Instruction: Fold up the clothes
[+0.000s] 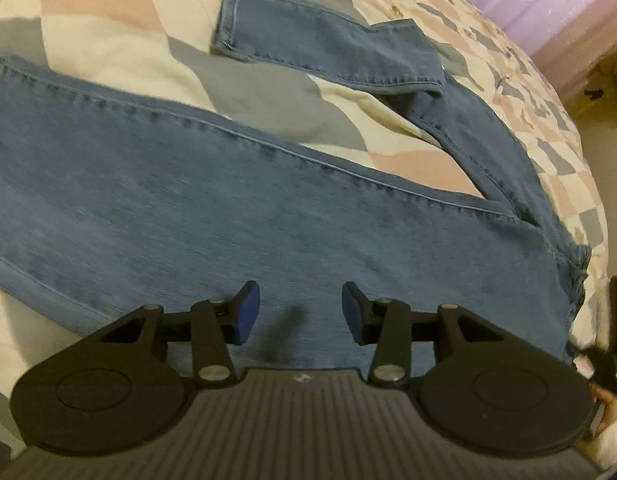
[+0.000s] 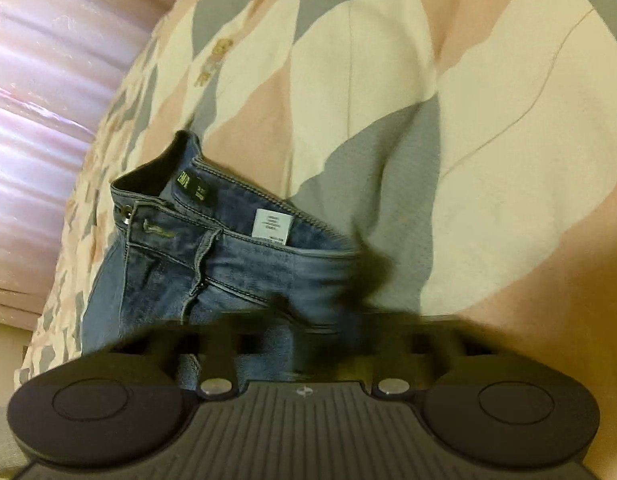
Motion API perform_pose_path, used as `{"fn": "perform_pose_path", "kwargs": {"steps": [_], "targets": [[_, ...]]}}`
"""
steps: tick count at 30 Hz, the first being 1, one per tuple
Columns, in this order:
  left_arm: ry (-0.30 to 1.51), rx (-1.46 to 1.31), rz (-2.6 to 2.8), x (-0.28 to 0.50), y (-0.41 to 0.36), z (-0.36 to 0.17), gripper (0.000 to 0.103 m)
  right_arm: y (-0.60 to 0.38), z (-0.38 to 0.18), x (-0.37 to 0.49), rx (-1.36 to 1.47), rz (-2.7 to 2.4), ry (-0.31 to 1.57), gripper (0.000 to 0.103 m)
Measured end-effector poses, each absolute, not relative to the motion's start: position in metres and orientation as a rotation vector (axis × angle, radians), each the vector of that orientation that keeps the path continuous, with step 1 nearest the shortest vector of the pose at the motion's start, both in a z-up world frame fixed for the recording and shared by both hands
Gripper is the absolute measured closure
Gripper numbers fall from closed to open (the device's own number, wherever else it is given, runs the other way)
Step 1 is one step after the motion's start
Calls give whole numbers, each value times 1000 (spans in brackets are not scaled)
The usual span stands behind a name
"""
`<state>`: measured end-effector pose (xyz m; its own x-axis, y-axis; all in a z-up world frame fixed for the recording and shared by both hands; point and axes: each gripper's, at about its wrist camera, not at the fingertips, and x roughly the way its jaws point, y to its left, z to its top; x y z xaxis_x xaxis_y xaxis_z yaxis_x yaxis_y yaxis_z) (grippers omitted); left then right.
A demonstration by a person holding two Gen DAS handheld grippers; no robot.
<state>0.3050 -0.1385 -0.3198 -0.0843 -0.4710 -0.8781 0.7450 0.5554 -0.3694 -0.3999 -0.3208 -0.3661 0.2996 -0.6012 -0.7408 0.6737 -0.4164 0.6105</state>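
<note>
Blue jeans lie on a patchwork quilt. One leg stretches across the left wrist view, and the other leg is bent back on itself further away. My left gripper hovers over the near leg, open, with nothing between its blue pads. In the right wrist view the jeans' waistband shows its button, belt loop and inner labels. My right gripper sits at the waistband's near edge, but its fingers are smeared by motion blur, so their spacing is unreadable.
The quilt covers a bed in cream, pink and grey patches. Pale purple curtains hang beyond the bed's far side, and they also show in the right wrist view. A hand and a sleeve show at the lower right edge.
</note>
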Motion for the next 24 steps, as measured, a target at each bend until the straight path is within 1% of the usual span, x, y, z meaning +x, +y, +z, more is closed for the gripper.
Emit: {"fn": "perform_pose_path", "kwargs": {"steps": [4, 7, 8, 9, 10, 11, 12, 14, 16, 18, 20, 22, 23, 24], "targets": [[1241, 263, -1056, 302, -155, -303, 68, -311, -333, -410, 1355, -1406, 105, 92], [1166, 277, -1055, 316, -176, -293, 65, -314, -336, -409, 1354, -1427, 182, 92], [1147, 260, -1037, 328, -184, -292, 62, -319, -345, -407, 1365, -1430, 228, 89], [1129, 242, -1019, 340, -192, -291, 58, -325, -357, -404, 1379, -1431, 281, 86], [1115, 219, -993, 354, -201, -292, 55, -328, -364, -403, 1406, -1440, 289, 78], [1104, 195, -963, 371, -210, -293, 49, -330, -369, -403, 1439, -1453, 279, 68], [1093, 176, -940, 388, -220, -296, 48, -330, -369, -401, 1442, -1467, 272, 65], [1071, 147, -900, 424, -243, -303, 48, -328, -364, -396, 1422, -1497, 259, 44], [1030, 173, -883, 453, -270, -310, 46, -322, -356, -386, 1385, -1543, 282, 36], [990, 221, -885, 478, -298, -322, 38, -317, -350, -378, 1382, -1587, 279, 36], [982, 279, -887, 497, -322, -339, 37, -314, -345, -368, 1388, -1652, 262, 32], [984, 335, -900, 512, -342, -359, 37, -311, -341, -357, 1390, -1714, 249, 31], [981, 349, -932, 515, -350, -365, 39, -309, -338, -349, 1387, -1738, 248, 31], [975, 356, -991, 515, -356, -366, 70, -308, -335, -341, 1383, -1763, 246, 31]]}}
